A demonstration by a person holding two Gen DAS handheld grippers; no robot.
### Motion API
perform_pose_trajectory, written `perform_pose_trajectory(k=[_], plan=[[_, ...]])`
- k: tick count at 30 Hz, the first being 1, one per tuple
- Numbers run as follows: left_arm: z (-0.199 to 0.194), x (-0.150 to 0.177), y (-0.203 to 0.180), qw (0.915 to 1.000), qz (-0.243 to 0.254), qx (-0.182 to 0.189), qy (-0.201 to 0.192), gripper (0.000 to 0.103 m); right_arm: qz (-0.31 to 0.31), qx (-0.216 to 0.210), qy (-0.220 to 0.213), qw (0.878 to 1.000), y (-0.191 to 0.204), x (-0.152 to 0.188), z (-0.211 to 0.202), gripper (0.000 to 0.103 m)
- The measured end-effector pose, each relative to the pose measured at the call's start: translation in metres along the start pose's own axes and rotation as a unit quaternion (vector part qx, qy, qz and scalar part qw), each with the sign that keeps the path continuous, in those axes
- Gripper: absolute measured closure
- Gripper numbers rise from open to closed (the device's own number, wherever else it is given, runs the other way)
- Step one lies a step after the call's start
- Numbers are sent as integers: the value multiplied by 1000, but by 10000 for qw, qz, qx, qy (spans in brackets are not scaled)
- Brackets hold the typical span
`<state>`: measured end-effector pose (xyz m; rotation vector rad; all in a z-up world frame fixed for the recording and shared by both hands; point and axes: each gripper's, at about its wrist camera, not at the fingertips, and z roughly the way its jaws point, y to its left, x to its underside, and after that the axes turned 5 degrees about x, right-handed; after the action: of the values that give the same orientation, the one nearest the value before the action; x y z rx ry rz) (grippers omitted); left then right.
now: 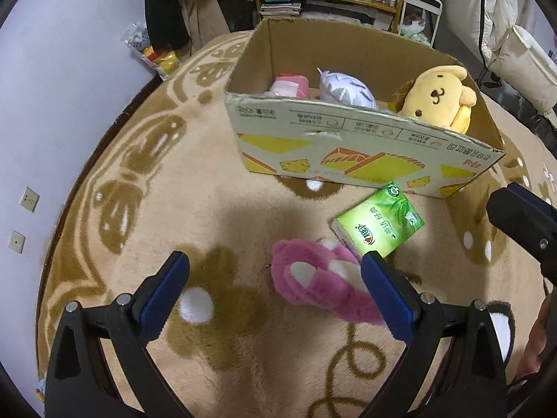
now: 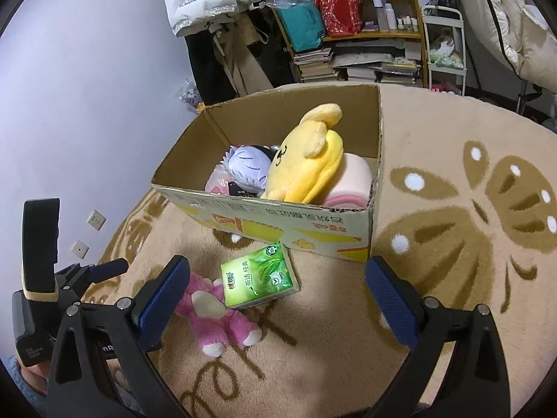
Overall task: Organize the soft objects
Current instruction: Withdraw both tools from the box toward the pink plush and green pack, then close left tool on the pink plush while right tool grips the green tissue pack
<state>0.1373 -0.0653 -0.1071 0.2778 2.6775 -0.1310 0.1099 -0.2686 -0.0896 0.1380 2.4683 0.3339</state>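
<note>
A pink plush bear [image 1: 320, 282] lies on the beige rug, touching a green tissue pack [image 1: 379, 224]. Behind them stands an open cardboard box [image 1: 348, 146] holding a yellow dog plush [image 1: 438, 95], a lavender plush [image 1: 346, 90] and a pink soft item [image 1: 289, 85]. My left gripper [image 1: 275, 291] is open and empty, its right finger over the bear's edge. My right gripper [image 2: 276, 296] is open and empty above the bear [image 2: 217, 317] and the tissue pack [image 2: 259, 280], in front of the box [image 2: 278, 216]. The right gripper also shows at the left wrist view's right edge [image 1: 522, 223].
The rug [image 1: 243, 209] has brown butterfly and flower patterns. A lilac wall [image 1: 52, 104] with two sockets runs along the left. A shelf [image 2: 365, 35] with bags, books and bottles, hanging clothes [image 2: 216, 0] and white bedding [image 1: 504, 35] stand behind the box.
</note>
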Motion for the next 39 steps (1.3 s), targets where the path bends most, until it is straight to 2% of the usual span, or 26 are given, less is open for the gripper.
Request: perform_pose_trajectory(k=[18,27,31,33,35,39], plan=[[46,6,-18,9966,-18,286,771,5,-163,-114,523,9984,1,2,41,0],[66,11,-8,9894,-594,696,1127,5,-99,-164,720,9972,-3,5,57,0],[74,11,1,9863,-806,853,1162,9,-122,-90,786,9968,-3,8,65,0],[76,11,1,9859,-820,904,1146,21,-106,-95,832,9964,-3,9,68,0],[77,10,2,9837,-828,1068,1186,22,-95,-96,861,9962,-4,10,70,0],[78,9,7,9827,-953,1099,1148,28,-104,-152,879,9960,-4,9,73,0]])
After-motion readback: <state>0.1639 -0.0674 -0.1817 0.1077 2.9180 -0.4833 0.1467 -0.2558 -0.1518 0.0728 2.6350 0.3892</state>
